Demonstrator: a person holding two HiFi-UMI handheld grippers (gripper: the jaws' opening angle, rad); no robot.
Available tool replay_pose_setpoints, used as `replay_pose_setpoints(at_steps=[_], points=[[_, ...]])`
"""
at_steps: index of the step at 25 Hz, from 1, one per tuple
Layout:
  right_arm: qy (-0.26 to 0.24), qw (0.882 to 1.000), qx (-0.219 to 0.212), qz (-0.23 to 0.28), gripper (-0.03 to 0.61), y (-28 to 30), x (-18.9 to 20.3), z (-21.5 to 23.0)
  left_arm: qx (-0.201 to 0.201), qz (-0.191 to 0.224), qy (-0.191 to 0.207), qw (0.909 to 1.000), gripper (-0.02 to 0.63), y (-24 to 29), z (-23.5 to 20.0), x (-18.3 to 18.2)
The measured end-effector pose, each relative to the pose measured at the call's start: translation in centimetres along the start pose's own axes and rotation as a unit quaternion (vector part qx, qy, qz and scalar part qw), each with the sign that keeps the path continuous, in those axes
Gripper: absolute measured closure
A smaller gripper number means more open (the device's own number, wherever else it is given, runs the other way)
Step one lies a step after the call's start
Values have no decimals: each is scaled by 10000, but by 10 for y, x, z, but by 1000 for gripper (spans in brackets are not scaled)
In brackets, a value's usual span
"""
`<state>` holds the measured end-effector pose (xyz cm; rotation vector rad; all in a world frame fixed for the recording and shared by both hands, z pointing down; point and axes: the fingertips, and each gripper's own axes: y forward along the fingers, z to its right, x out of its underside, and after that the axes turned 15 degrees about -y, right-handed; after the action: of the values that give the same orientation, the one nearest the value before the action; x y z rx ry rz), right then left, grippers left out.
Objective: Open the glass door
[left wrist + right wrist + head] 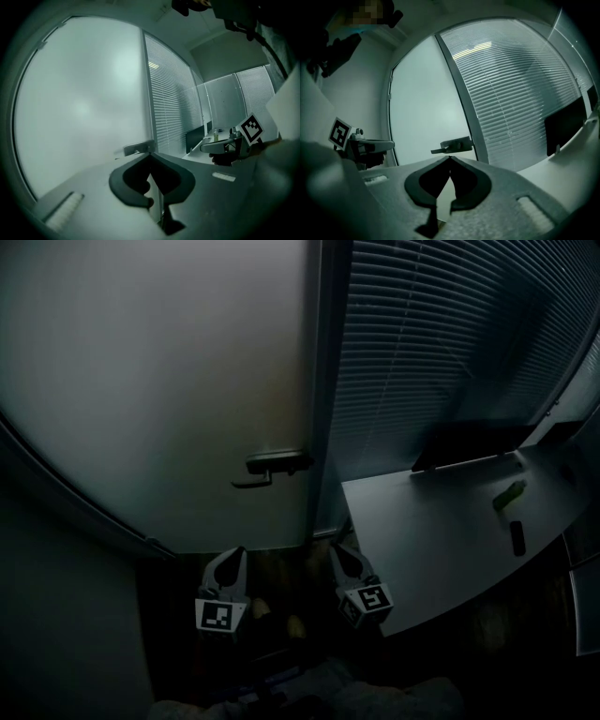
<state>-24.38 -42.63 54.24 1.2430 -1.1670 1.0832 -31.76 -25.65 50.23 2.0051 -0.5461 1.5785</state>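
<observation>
The frosted glass door (159,381) is closed, and its dark lever handle (272,465) sits at the door's right edge. Both grippers hang below the handle and short of the door. My left gripper (234,554) is shut with nothing in it; in the left gripper view its tips (150,153) meet just under the handle (138,148). My right gripper (339,549) is also shut and empty; in the right gripper view it (450,158) points at the handle (452,145). Neither gripper touches the handle.
A dark door frame post (328,381) separates the door from a glass wall with blinds (441,343). A grey desk (431,549) stands close on the right, bearing a monitor (469,442), a green object (509,495) and a small dark object (517,537).
</observation>
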Motion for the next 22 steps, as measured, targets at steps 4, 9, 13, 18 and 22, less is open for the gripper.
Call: replay_pose_setpoints(at_steps=[4, 9, 13, 18, 22], points=[[31, 10000, 33, -46, 577, 8, -4, 6, 5, -60, 11, 10000, 611, 13, -6, -8], [13, 9999, 151, -43, 577, 19, -1, 16, 60, -58, 133, 9999, 611, 29, -14, -7], [40, 9997, 213, -60, 577, 30, -1, 19, 79, -137, 296, 9994, 611, 47, -25, -11], [34, 9995, 266, -160, 577, 43, 3, 23, 134, -497, 793, 9955, 611, 75, -41, -6], [90, 9992, 332, -220, 577, 51, 7, 29, 246, -643, 1243, 9899, 609, 98, -46, -4]])
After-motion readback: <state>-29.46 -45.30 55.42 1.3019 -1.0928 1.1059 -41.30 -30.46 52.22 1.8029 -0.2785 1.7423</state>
